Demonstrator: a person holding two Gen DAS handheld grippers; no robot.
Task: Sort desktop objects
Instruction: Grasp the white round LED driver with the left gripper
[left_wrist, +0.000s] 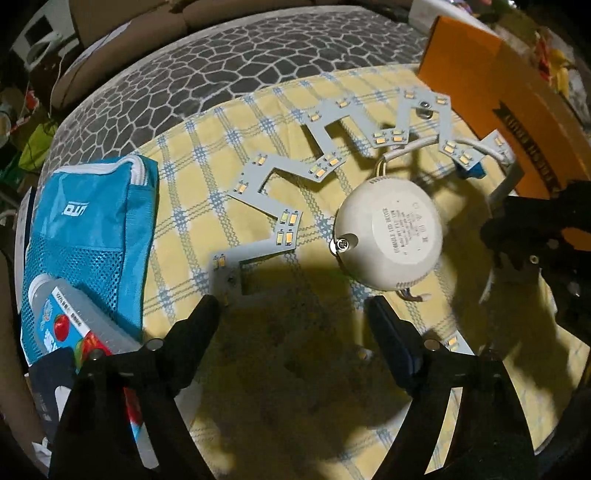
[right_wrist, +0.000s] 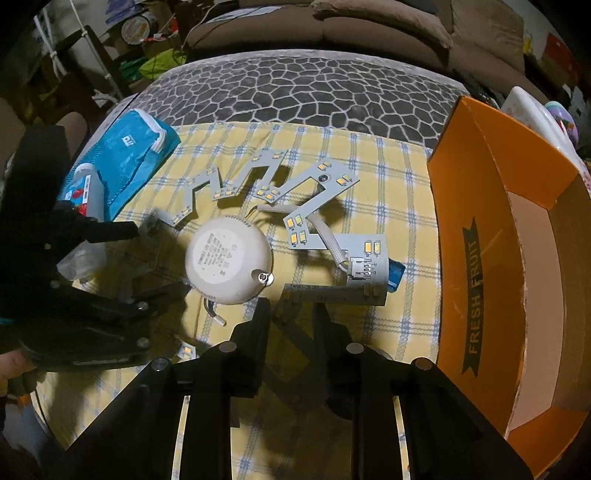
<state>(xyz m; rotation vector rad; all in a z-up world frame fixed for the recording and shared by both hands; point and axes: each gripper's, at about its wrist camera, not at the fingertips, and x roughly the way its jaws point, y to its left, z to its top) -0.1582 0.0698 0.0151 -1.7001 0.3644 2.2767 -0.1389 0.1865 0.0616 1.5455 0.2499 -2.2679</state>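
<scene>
Spread wide, the left gripper (left_wrist: 291, 306) is held over the checked cloth (left_wrist: 192, 147), one finger touching the zigzag LED board (left_wrist: 258, 177). That board (right_wrist: 295, 284) is pinched between the right gripper (right_wrist: 291, 314) fingers. Beside the cloth's right edge an orange box (right_wrist: 480, 184) is seen.

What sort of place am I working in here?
Probably a cluttered living room: a brown sofa stands behind the table, a checked cloth covers the tabletop, and household clutter fills the dim background.
</scene>
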